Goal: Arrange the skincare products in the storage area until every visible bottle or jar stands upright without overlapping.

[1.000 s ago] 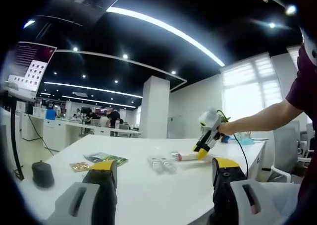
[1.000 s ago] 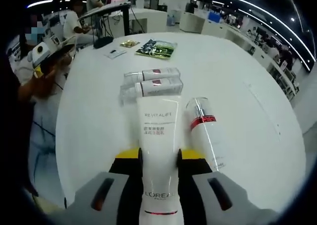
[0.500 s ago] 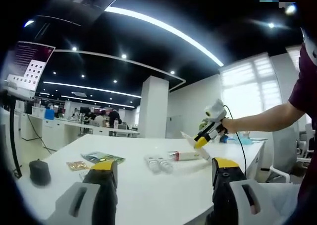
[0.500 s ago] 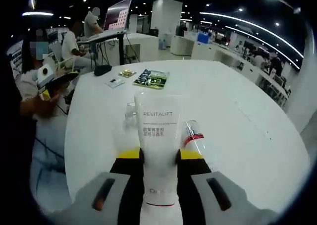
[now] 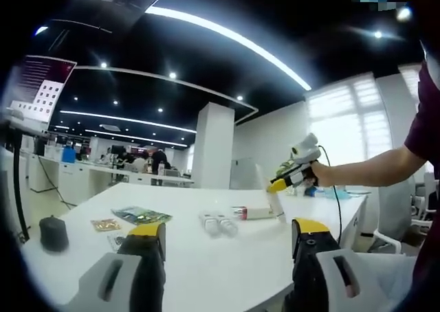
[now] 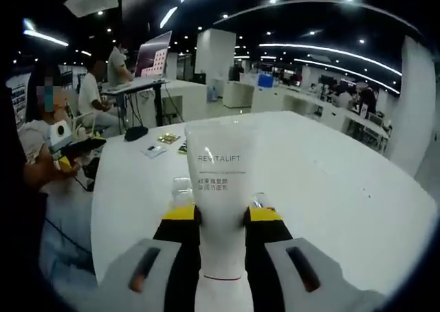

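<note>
Since 1 s ago: white tube (image 6: pixel 220 188) lifted off table (image 6: pixel 357 188) by R gripper (image 6: pixel 221 216); it was lying flat among the other products, now held off the surface, crimped end pointing up and away from camera, cap end low between the jaws. In L gripper view the R gripper (image 5: pixel 297 173) has risen from tabletop level to above it, tube (image 5: pixel 276 203) hanging below, lower end at or near the surface, can't tell if touching.

R gripper view, near to far: yellow-tipped jaws clamped on tube's lower body, "REVITALIFT" print facing camera. Just behind the jaws, clear bottle tops partly hidden either side of tube. Farther on table: small packets (image 6: pixel 165 139), dark round object (image 6: pixel 135 132). L gripper (image 6: pixel 69 147) at left edge in person's hand. Seated people at desk beyond.

L gripper view, near to far: L gripper (image 5: pixel 227 240) jaws wide apart, holding nothing, over near table edge. Dark round object (image 5: pixel 52 232) near left. Packets (image 5: pixel 141 216) mid-left. Two small bottles (image 5: pixel 216 223) lying side by side, centre. Red-banded bottle (image 5: pixel 251 212) lying just beyond, beside the tube.
</note>
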`<state>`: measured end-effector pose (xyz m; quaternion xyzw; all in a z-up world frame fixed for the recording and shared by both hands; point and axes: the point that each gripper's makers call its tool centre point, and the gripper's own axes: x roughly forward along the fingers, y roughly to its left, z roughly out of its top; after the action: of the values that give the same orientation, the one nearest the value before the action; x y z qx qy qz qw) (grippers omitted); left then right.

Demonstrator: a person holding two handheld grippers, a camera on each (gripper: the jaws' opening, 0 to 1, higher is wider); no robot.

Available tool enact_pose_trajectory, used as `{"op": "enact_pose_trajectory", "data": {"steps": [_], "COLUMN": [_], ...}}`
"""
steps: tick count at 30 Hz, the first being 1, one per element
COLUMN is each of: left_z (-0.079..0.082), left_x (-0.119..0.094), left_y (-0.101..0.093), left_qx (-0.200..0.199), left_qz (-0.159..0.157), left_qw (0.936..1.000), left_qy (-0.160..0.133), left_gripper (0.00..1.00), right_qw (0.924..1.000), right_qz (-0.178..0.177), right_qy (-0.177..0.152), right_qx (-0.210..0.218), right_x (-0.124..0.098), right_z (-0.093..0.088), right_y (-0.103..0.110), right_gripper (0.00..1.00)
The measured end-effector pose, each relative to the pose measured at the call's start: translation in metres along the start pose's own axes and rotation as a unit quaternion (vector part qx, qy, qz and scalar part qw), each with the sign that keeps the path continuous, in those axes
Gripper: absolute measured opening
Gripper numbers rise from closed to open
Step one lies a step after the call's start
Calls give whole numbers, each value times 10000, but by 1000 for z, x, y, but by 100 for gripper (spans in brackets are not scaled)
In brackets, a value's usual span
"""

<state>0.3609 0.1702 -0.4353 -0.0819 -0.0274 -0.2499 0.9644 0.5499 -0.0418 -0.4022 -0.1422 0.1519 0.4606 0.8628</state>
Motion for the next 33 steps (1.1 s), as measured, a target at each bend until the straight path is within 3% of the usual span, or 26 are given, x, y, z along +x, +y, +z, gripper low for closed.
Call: {"op": "enact_pose_trajectory", "data": {"steps": [9, 13, 23, 26, 27, 30, 31, 33], "left_z": [2, -2, -16, -23, -29, -48, -43, -32], "left_x": [5, 6, 14, 15, 15, 15, 16, 17], "left_y": [-4, -5, -9, -11, -11, -9, -7, -3], "left_qx": [-44, -43, -250, -498, -353, -35, 135, 4], "left_qz": [-6, -10, 19, 239, 362, 549, 557, 639], "left_qw": [10000, 10000, 9996, 9984, 9986, 9984, 9983, 9977], "left_qy": [-30, 32, 135, -108, -152, 147, 123, -217], "left_gripper": [76, 75, 73, 69, 68, 67, 67, 68], "right_qw": [9948, 9926, 9740, 9668, 9661, 9634, 9620, 9583], "right_qz": [-513, -678, -1260, -1428, -1470, -1598, -1636, -1770], "right_qy": [-874, -984, -1798, -1979, -1969, -1998, -2029, -2111], "right_qx": [118, 200, 551, 758, 796, 802, 811, 766], "right_x": [10, 18, 29, 32, 35, 42, 43, 46], "right_z": [16, 18, 28, 28, 26, 23, 23, 21], "right_y": [3, 10, 6, 3, 3, 3, 2, 1], "right_gripper": [22, 22, 23, 23, 23, 23, 23, 24]}}
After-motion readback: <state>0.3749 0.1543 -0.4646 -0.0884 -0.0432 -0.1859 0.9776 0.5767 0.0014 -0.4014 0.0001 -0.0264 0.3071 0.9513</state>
